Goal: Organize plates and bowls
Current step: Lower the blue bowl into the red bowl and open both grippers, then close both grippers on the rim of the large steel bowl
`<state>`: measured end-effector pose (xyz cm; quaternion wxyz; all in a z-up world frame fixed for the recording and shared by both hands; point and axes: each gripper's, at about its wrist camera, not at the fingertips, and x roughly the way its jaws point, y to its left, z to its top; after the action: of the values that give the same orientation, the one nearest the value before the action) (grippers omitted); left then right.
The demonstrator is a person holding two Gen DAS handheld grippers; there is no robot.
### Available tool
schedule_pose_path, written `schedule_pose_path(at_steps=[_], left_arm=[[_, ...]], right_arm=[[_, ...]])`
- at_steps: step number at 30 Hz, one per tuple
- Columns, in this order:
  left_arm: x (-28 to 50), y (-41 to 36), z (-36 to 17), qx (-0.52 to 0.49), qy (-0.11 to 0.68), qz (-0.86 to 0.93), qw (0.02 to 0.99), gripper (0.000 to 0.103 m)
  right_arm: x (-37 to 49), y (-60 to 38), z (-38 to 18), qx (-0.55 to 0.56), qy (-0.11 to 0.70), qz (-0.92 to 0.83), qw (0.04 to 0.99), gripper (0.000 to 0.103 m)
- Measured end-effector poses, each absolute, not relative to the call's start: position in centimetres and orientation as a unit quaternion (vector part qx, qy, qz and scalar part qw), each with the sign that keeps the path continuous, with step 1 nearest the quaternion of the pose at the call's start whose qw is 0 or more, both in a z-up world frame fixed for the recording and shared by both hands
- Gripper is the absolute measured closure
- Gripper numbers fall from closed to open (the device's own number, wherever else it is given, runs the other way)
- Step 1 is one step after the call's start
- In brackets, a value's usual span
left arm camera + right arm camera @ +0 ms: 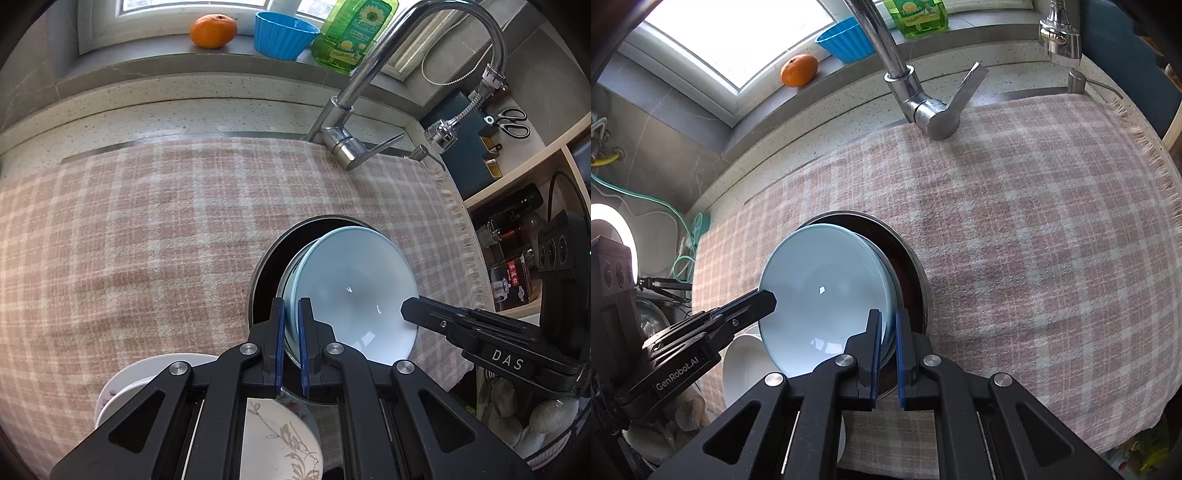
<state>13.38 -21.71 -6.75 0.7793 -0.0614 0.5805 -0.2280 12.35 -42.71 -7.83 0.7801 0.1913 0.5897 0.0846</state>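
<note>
Two light-blue bowls (pixel 354 280), one dark metal pan (pixel 266 273), two white plates (pixel 280 435), one orange (pixel 213 31), one blue cup (pixel 282 34).

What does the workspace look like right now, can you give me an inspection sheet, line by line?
Surface: pink checked cloth covers the counter.
Job's things: light blue bowl held tilted over a dark metal pan; floral plate and white bowl near the front edge.
Clutter: orange, blue cup, green detergent bottle on the windowsill.
Grippers: left gripper and right gripper each shut on the bowl's rim, on opposite sides.
Cables: green cord at the counter's left end.
Surroundings: faucet, scissors, shelves with bottles.
</note>
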Motion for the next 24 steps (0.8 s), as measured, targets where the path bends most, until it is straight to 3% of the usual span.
schedule_pose_path(at_steps=[7, 10, 15, 19, 24], left_arm=[[13.3, -21.7, -6.6, -0.051, 0.580, -0.235, 0.778, 0.096], [13.2, -21.2, -6.1, -0.051, 0.577, -0.236, 0.780, 0.090], [13.2, -19.2, -4.8, -0.067, 0.565, -0.236, 0.788, 0.090], [13.1, -17.2, -4.5, -0.083, 0.551, -0.223, 0.800, 0.090], [12.9, -15.7, -5.5, -0.108, 0.552, -0.203, 0.802, 0.090]], right_arm=[[12.4, -42.6, -7.7, 0.185, 0.589, 0.085, 0.782, 0.095], [12.2, -43.0, -7.2, 0.192, 0.585, 0.086, 0.783, 0.091], [11.1, -44.1, -5.6, 0.208, 0.555, 0.088, 0.801, 0.089], [9.5, -45.2, -4.7, 0.222, 0.519, 0.086, 0.821, 0.082], [7.7, -46.3, -5.4, 0.230, 0.492, 0.061, 0.837, 0.082]])
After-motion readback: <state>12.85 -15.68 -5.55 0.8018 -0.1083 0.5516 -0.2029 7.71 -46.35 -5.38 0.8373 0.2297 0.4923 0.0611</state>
